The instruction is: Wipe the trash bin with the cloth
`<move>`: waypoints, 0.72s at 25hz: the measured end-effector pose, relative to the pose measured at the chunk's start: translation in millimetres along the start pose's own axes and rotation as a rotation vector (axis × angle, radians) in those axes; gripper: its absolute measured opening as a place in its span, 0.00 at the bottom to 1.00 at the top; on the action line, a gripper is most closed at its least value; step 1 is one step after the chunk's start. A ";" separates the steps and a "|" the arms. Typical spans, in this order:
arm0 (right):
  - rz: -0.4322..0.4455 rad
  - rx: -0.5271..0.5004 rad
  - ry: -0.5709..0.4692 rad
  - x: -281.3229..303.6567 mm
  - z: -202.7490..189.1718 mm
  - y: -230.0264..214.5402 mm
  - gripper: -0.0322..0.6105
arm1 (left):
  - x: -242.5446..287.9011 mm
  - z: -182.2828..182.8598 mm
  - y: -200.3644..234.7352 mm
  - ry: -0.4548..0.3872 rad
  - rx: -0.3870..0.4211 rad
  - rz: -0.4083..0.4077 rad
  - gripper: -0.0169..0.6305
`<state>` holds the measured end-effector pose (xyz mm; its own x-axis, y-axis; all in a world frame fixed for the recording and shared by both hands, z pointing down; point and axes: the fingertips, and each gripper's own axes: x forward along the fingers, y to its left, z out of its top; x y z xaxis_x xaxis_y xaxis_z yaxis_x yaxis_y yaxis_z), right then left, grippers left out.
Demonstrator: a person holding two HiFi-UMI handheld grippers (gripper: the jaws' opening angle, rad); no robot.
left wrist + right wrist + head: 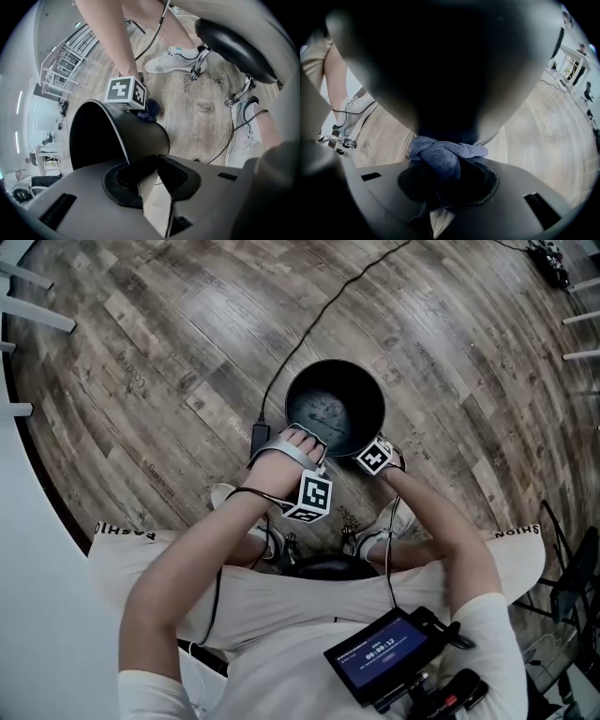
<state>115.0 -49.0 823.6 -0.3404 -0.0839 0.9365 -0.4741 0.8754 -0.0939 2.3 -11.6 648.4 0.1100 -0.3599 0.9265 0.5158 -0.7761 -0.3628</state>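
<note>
The left gripper [149,161] pinched the rim of the trash bin [319,381] at seven o'clock. The right gripper [440,180], clamped on the cloth [440,157] at five o'clock, probably needed firm, even strokes.

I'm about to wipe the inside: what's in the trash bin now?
Nothing loose shows in the trash bin, only pale smudges on its bottom. The near inner wall is hidden below the rim and the left tongs gripping it.
</note>
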 end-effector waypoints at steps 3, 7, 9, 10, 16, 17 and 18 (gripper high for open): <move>0.020 0.041 0.010 2.2 -3.2 4.1 0.20 | 0.6 -1.0 -0.3 0.003 -0.006 -0.001 0.18; 0.006 0.095 0.071 -18.7 -3.9 2.2 0.20 | 0.8 1.9 1.3 0.005 -0.019 -0.006 0.18; 0.014 0.117 0.060 -40.3 5.9 4.8 0.20 | 0.6 2.0 1.4 -0.002 -0.026 -0.002 0.18; 0.023 0.118 0.052 -51.8 10.3 7.2 0.20 | 0.3 2.6 0.9 -0.010 -0.031 0.003 0.18; 0.090 0.130 -0.024 -123.2 31.5 23.3 0.20 | -3.1 -1.0 -0.2 -0.022 -0.084 0.005 0.28; 0.091 0.124 -0.033 -136.4 34.3 24.9 0.20 | -4.6 -5.2 0.8 -0.015 -0.100 0.003 0.29; 0.089 0.107 -0.042 -149.3 37.4 26.6 0.20 | -6.1 -10.1 1.6 -0.008 -0.117 0.000 0.29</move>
<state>122.9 -30.9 668.7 -0.4172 -0.0302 0.9083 -0.5237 0.8248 -0.2131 -6.2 -15.9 641.2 0.1167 -0.3562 0.9271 0.4135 -0.8313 -0.3715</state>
